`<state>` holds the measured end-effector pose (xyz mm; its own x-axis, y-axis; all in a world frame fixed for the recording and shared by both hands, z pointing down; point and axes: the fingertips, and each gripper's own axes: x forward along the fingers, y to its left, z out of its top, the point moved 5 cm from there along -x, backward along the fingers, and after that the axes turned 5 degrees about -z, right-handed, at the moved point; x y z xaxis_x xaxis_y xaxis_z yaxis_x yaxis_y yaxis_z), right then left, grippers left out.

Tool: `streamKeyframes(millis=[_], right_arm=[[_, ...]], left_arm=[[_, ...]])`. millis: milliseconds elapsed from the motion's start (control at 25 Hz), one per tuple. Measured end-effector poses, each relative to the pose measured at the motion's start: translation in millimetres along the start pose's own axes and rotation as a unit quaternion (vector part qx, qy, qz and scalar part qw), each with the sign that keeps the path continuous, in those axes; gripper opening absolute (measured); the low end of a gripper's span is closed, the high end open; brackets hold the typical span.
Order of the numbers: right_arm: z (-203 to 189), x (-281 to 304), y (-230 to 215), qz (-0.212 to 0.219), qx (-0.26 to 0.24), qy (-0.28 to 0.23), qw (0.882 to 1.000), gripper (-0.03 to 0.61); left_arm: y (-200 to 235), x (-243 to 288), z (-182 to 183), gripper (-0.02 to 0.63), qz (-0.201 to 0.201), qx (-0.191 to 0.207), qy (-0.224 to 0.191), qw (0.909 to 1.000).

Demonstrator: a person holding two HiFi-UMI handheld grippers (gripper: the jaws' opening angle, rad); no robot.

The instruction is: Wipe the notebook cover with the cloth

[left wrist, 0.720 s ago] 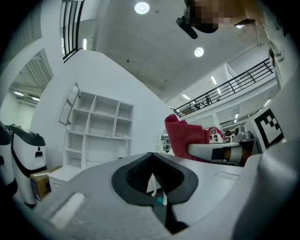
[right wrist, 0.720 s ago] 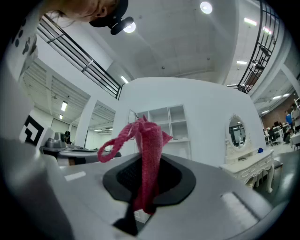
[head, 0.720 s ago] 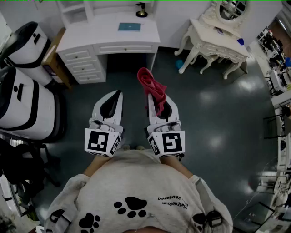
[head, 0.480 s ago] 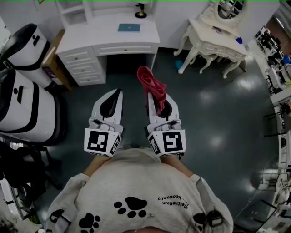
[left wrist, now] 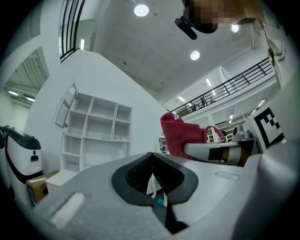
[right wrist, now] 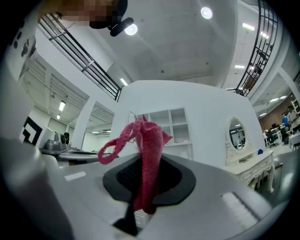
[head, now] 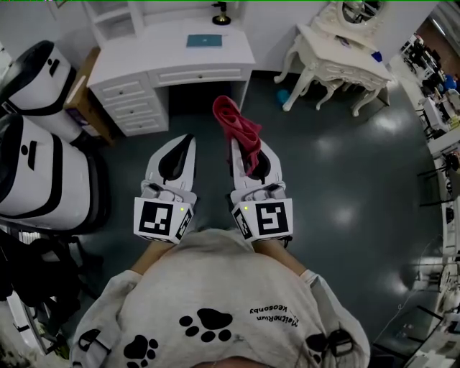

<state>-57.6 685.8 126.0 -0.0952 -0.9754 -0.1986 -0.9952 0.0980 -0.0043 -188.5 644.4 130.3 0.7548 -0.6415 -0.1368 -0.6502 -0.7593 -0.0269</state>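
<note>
A small teal notebook (head: 203, 41) lies flat on the white desk (head: 172, 75) ahead of me. Both grippers are held out side by side above the dark floor, short of the desk. My right gripper (head: 235, 141) is shut on a red cloth (head: 238, 128), which sticks up and forward from the jaws. In the right gripper view the cloth (right wrist: 149, 145) stands up between the closed jaws of the right gripper (right wrist: 149, 161). My left gripper (head: 188, 139) is shut and holds nothing. In the left gripper view, the left gripper (left wrist: 151, 157) shows its jaws meeting, with the cloth (left wrist: 180, 136) off to the right.
The desk has a drawer stack at its left and a dark object (head: 221, 14) at the back. An ornate white dressing table (head: 345, 65) with a mirror stands at the right. Two bulky white-and-black machines (head: 36, 165) stand at the left. A small blue item (head: 282, 95) lies on the floor.
Both grippers have edged slightly forward toward the desk, and the view has shifted a little. The red cloth stays in the right gripper.
</note>
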Motion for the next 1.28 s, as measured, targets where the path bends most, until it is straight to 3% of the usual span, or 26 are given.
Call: streamKeyframes(millis=[680,1280], right_arm=[[-31,56,-1,-0.017,0.009,0.03,0.999,0.049],[-55,192,-87,0.011,0.02,0.034,0.999,0.048]], left_arm=[[49,37,-26,-0.002,-0.017,-0.015,0.008,0.9997],[107,176,-37,-0.002,0.007,-0.003,0.009,0.9999]])
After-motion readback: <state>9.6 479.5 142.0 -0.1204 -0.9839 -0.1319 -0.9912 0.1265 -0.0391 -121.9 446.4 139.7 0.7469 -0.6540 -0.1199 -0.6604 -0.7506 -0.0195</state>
